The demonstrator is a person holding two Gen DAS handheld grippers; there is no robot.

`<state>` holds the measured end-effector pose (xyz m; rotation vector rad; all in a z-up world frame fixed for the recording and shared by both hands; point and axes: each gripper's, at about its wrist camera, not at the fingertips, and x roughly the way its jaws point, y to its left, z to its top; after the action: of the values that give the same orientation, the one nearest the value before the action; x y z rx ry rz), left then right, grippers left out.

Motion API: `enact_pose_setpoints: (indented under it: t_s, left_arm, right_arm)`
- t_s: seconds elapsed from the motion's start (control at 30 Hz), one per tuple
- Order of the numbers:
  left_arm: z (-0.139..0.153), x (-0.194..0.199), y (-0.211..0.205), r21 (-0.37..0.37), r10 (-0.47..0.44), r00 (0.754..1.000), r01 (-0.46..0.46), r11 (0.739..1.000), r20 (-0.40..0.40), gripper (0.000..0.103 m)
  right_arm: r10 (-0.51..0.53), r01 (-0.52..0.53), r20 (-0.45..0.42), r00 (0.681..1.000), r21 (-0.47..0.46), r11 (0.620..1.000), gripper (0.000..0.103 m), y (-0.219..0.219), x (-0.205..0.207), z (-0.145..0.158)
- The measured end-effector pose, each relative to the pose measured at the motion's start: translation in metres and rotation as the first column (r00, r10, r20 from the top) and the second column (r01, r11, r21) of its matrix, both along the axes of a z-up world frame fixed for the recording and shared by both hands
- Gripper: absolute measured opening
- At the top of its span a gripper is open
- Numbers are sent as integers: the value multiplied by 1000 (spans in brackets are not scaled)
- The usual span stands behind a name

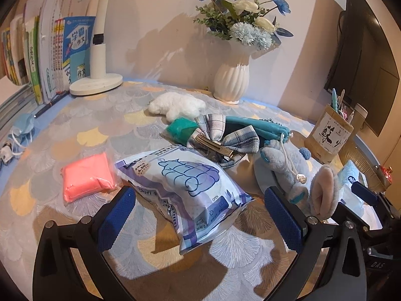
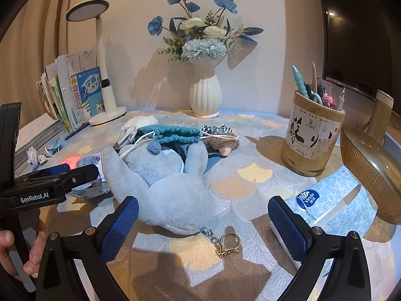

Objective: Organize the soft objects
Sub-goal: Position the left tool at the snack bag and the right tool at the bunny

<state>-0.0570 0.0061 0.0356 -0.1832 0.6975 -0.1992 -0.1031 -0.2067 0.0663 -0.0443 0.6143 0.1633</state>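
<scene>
While both hover low, left tongs [image 1: 200, 215] agape over wipes pack [image 1: 185, 190], right tongs [image 2: 203, 223] agape — seemingly empty — astride blue plush [image 2: 163, 185].

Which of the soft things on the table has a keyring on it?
The blue plush: a metal keyring hangs off its near end. The others have none.

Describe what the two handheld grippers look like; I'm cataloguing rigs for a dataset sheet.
Both the left gripper and the right gripper have black frames with silver bolts and blue, textured pads on the fingers. The right wrist view shows the left gripper's side printed "GenRobot.AI" in white. No cables or sleeves are visible.
</scene>
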Motion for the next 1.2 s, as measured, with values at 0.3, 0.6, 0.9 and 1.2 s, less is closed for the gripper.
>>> enact_pose_setpoints:
  t_s: [0.3, 0.6, 0.9, 1.2]
  left_arm:
    - [-2, 3, 3, -31, 9, 1000, -10, 999, -21, 102]
    - [-4, 4, 5, -60, 16, 999, -18, 998, -31, 102]
    - [-5, 5, 5, -72, 19, 999, -22, 997, -39, 102]
    - [-9, 9, 9, -104, 17, 997, -24, 994, -69, 102]
  right_arm:
    - [6, -6, -10, 1000, -19, 1000, 103, 2, 3, -2]
    - [15, -15, -18, 1000, -26, 1000, 103, 3, 4, -2]
    - [18, -18, -22, 1000, -33, 999, 103, 5, 4, -3]
    - [18, -19, -24, 1000, -32, 999, 103, 6, 4, -3]
